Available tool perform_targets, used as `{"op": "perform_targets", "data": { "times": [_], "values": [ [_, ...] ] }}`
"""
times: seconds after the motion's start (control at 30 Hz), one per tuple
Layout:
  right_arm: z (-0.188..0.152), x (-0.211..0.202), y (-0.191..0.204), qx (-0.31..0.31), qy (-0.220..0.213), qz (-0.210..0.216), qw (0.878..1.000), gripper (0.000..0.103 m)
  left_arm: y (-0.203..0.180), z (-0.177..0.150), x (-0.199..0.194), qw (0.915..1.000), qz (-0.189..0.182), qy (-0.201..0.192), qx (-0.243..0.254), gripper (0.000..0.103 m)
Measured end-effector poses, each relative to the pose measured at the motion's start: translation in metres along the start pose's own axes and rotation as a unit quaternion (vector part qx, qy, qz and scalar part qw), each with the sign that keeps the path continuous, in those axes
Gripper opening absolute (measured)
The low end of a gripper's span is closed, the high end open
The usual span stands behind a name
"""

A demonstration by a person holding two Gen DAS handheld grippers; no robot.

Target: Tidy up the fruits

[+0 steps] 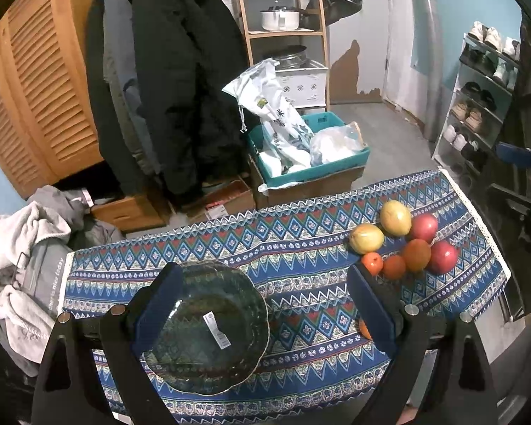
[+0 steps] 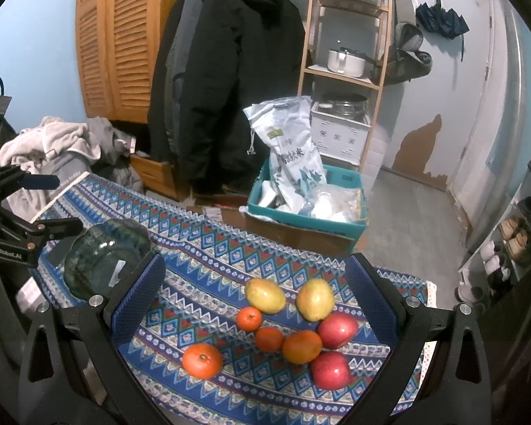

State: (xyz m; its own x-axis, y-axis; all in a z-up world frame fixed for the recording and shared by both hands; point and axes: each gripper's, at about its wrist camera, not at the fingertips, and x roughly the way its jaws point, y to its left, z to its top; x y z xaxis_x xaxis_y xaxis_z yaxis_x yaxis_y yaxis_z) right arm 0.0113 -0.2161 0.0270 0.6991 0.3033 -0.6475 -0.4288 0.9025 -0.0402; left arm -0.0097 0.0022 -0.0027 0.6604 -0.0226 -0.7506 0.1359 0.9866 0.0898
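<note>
A dark green glass bowl (image 1: 209,329) sits on the patterned tablecloth (image 1: 301,258), under my open, empty left gripper (image 1: 265,315). In the right wrist view the bowl (image 2: 106,258) is at the left. Several fruits lie in a cluster: two yellow mangoes (image 2: 265,295) (image 2: 315,299), two red apples (image 2: 337,329) (image 2: 331,370), several oranges (image 2: 201,360) (image 2: 302,346). They show at the right in the left wrist view (image 1: 396,217). My right gripper (image 2: 255,304) is open and empty, hovering over the fruits.
Beyond the table's far edge stand a teal crate (image 1: 311,148) with bags on a cardboard box, hanging dark coats (image 1: 166,81), a wooden shelf (image 1: 283,32) and a shoe rack (image 1: 478,106). Clothes (image 1: 21,269) are piled left of the table.
</note>
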Motion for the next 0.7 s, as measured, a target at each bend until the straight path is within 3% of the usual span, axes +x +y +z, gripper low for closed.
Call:
{"op": "perform_targets", "data": {
  "times": [0.7],
  "values": [
    [-0.02,0.01,-0.029,0.016,0.036,-0.018,0.999,0.1,-0.019,0.0,0.029,0.9993,-0.003,0.028,0.022,0.095]
  ]
}}
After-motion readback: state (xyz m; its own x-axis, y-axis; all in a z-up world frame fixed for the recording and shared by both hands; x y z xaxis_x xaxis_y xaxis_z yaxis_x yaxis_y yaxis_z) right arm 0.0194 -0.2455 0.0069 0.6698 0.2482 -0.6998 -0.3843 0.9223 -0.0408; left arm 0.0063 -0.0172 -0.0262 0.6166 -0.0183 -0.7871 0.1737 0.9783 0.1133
